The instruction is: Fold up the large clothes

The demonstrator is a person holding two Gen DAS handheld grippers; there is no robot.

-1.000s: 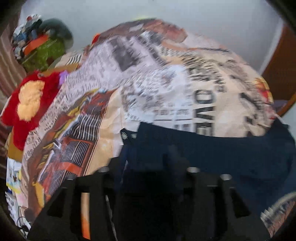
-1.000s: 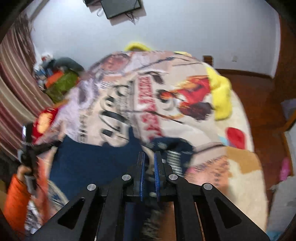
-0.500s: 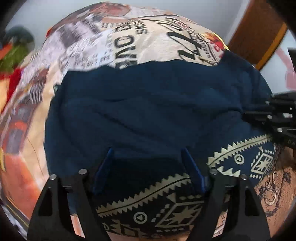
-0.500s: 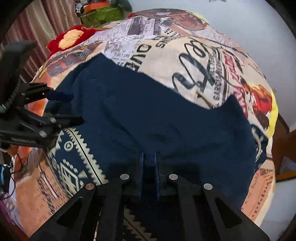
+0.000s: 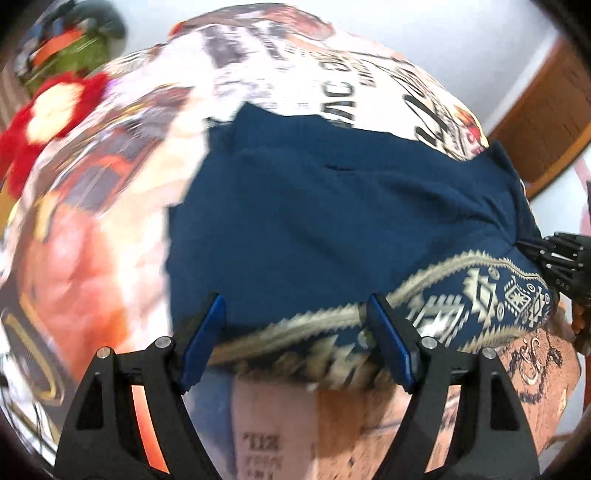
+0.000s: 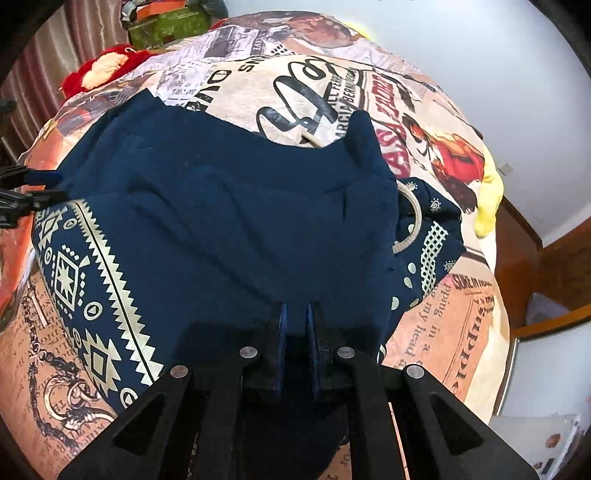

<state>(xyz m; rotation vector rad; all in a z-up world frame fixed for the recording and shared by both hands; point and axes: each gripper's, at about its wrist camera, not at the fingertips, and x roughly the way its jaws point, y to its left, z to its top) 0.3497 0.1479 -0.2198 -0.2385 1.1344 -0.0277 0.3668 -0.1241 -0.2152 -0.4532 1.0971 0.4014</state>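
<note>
A large navy garment [image 5: 332,221] with a cream geometric border [image 5: 480,295] lies folded over on the printed bedspread [image 5: 332,74]. It also shows in the right wrist view [image 6: 229,221]. My left gripper [image 5: 295,317] is open and empty, just over the garment's near edge. My right gripper [image 6: 295,314] is shut on the navy cloth at the garment's near right edge. The right gripper shows at the right edge of the left wrist view [image 5: 565,254], and the left one at the left edge of the right wrist view [image 6: 29,192].
A red and cream plush toy [image 6: 99,70] lies at the bed's far left, with a green pile [image 6: 166,26] behind it. A yellow cushion [image 6: 487,199] sits at the bed's right edge. White wall and wooden floor [image 6: 517,266] lie beyond.
Both grippers carried the navy garment's edge over and laid it down in a fold. My left gripper opened and let go, then drew back a little. My right gripper stays shut.
</note>
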